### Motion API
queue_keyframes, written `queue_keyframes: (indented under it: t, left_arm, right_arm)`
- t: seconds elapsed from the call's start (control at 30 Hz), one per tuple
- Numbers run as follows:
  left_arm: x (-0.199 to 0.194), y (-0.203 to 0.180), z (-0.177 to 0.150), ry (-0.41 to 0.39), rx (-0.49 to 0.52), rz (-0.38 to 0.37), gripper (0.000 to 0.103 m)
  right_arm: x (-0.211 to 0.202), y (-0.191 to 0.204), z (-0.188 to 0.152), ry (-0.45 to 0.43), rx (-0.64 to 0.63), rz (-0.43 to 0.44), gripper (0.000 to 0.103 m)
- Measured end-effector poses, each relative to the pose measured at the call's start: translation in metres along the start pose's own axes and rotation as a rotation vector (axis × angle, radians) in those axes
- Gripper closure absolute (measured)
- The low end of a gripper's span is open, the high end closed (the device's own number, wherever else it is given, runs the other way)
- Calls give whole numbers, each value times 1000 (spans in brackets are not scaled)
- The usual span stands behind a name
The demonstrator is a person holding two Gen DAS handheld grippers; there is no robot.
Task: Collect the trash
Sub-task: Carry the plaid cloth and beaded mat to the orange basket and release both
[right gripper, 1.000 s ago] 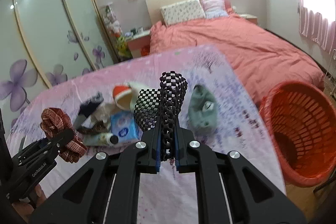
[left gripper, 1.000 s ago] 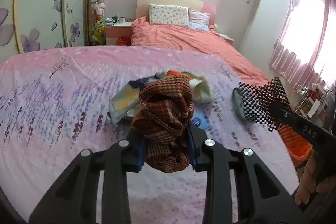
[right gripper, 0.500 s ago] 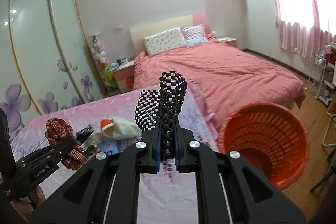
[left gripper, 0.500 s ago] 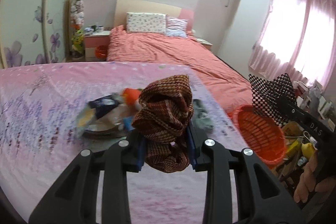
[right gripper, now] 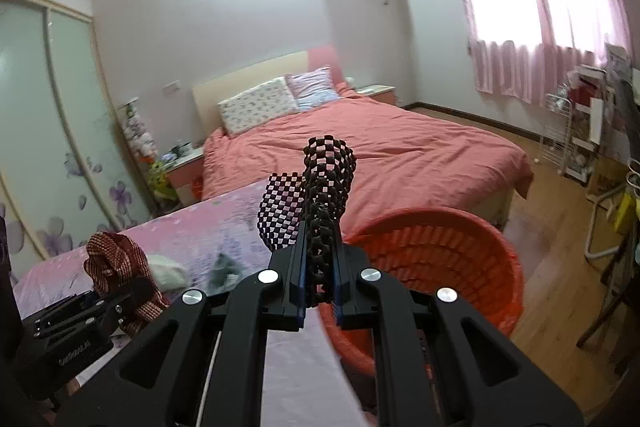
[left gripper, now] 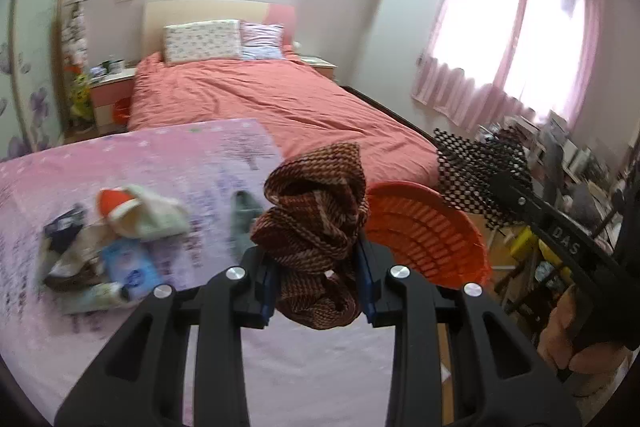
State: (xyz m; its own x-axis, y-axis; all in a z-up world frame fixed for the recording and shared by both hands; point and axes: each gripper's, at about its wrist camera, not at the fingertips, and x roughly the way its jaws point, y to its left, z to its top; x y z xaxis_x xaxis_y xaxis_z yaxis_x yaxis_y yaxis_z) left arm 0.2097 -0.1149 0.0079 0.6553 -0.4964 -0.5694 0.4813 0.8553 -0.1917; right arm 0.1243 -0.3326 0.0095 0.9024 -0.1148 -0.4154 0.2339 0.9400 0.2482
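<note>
My left gripper is shut on a crumpled brown-red woven cloth and holds it above the right edge of the pink floral table; this cloth also shows in the right wrist view. My right gripper is shut on a black checkered mesh piece, also in the left wrist view, and holds it above the orange basket. The basket stands on the floor right of the table. More trash lies in a pile on the table.
A bed with a salmon cover stands behind the table. A grey-green item lies near the table's right edge. A cluttered rack and shelves stand at the right wall under pink curtains. Wardrobe doors are at the left.
Both grippers have swung to the right with their cloth and mesh held. The orange basket has come into view and closer, and the trash pile has slid to the left.
</note>
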Motion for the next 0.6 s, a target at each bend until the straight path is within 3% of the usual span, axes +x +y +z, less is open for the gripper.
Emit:
queue_keyframes:
  t: [0.47, 0.6]
  left_arm:
    - [107, -81, 12, 116, 88, -143, 69]
    - [141, -96, 12, 157, 106, -156, 61]
  right_arm:
    - [42, -80, -7, 64, 146, -92, 93]
    - [51, -94, -9, 78, 172, -105, 92]
